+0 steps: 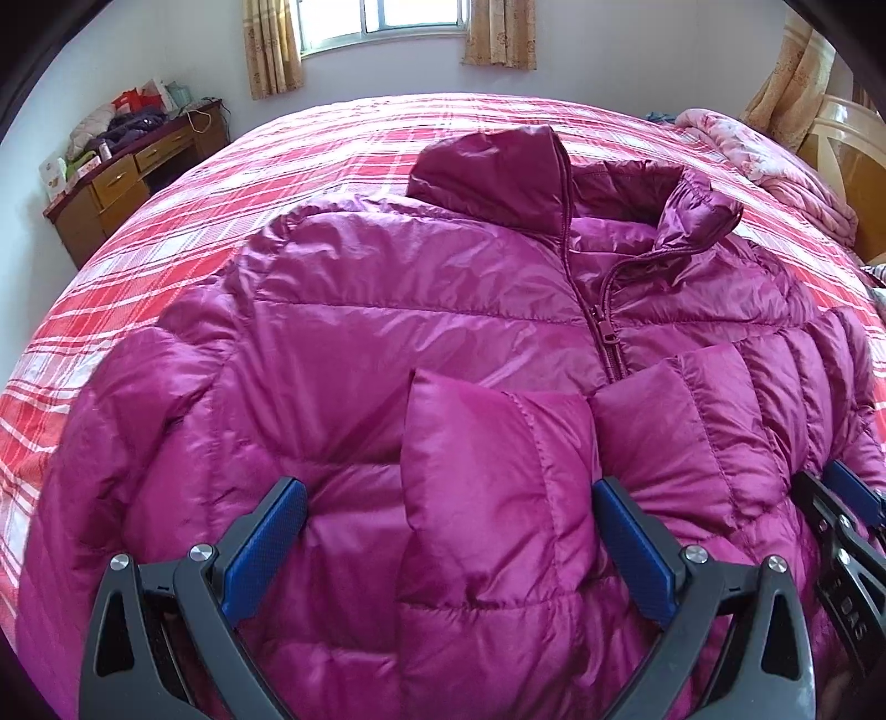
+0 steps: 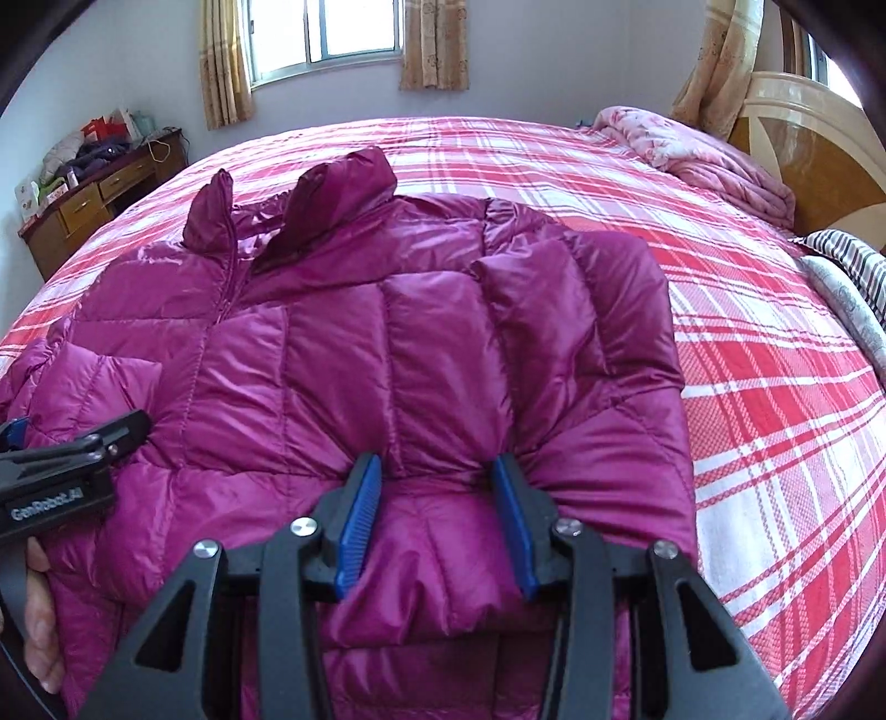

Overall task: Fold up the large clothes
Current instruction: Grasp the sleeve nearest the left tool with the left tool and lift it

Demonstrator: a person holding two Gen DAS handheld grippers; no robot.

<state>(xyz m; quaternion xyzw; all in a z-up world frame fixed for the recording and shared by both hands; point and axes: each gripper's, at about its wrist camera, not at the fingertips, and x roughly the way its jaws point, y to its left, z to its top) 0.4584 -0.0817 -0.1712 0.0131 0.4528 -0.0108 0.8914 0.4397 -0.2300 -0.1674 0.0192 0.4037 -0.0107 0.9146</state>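
Note:
A magenta puffer jacket [image 1: 387, 332] lies front up on the bed, collar far, zipper partly done up; it also shows in the right wrist view [image 2: 343, 343]. Both sleeves are folded in over the chest. My left gripper [image 1: 448, 498] is open, its blue pads either side of a sleeve cuff [image 1: 487, 443] on the jacket's lower front. My right gripper [image 2: 437, 476] has its pads pressed into a bunched fold of the jacket [image 2: 437, 526] near the hem, and it shows at the right edge of the left wrist view [image 1: 847, 498].
The bed has a red and white plaid cover [image 2: 747, 360]. A pink floral quilt [image 2: 698, 149] and a wooden headboard [image 2: 819, 138] are at the right. A wooden desk [image 1: 116, 183] with clutter stands at the far left, below a curtained window [image 1: 382, 22].

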